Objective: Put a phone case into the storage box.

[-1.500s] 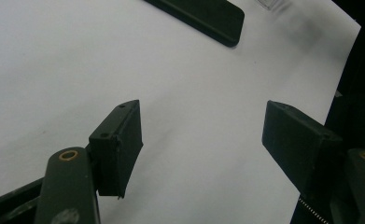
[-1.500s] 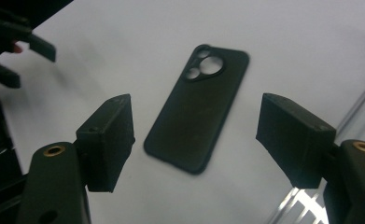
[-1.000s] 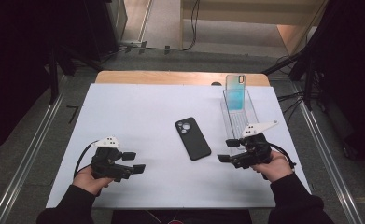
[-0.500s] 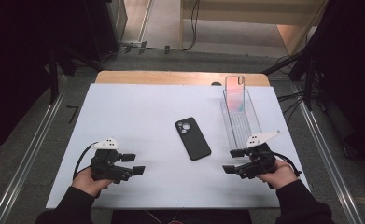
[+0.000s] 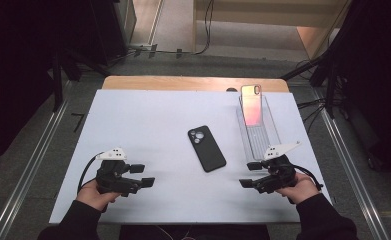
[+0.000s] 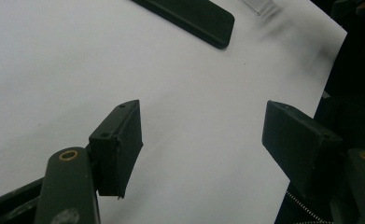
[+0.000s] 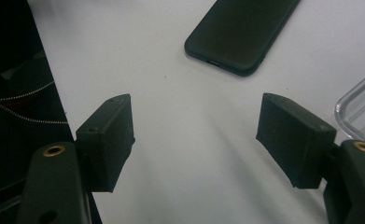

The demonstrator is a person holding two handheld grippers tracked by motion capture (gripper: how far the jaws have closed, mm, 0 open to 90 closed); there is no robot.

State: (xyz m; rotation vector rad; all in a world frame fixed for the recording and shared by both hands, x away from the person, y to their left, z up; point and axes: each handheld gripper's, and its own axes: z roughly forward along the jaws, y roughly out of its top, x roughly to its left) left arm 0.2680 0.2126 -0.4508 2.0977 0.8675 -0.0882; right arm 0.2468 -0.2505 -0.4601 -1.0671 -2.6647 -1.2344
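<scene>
The right gripper (image 5: 254,175) has drawn back from the near end of the clear plastic tray (image 5: 273,131) toward the near edge of the table and now rests low over the white table surface (image 5: 148,120), just off the tray's near-left corner. In the earlier high views it sat higher up the table, alongside the tray; now the tray's near end lies clear beyond it. The left gripper (image 5: 142,176) has kept its place near the near-left part of the table.

Finger state: both grippers stand well open and hold nothing. In the right gripper view, the two black jaws are spread with bare white surface between them. The left gripper view shows the same: jaws apart, nothing between the pads (image 6: 119,144).

Object positions: the black phone (image 5: 206,148) lies flat, camera side up, at the middle of the table, between the two grippers and apart from both. Its near end shows ahead of the right jaws (image 7: 243,32) and its edge shows ahead of the left jaws (image 6: 189,16). A second phone (image 5: 251,104) with a pink, glossy face leans upright at the far end of the tray.

Assessment: the withdrawal likely marks a reset between steps. Both open grippers point toward the black phone, so it is probably the next item to be handled.
</scene>
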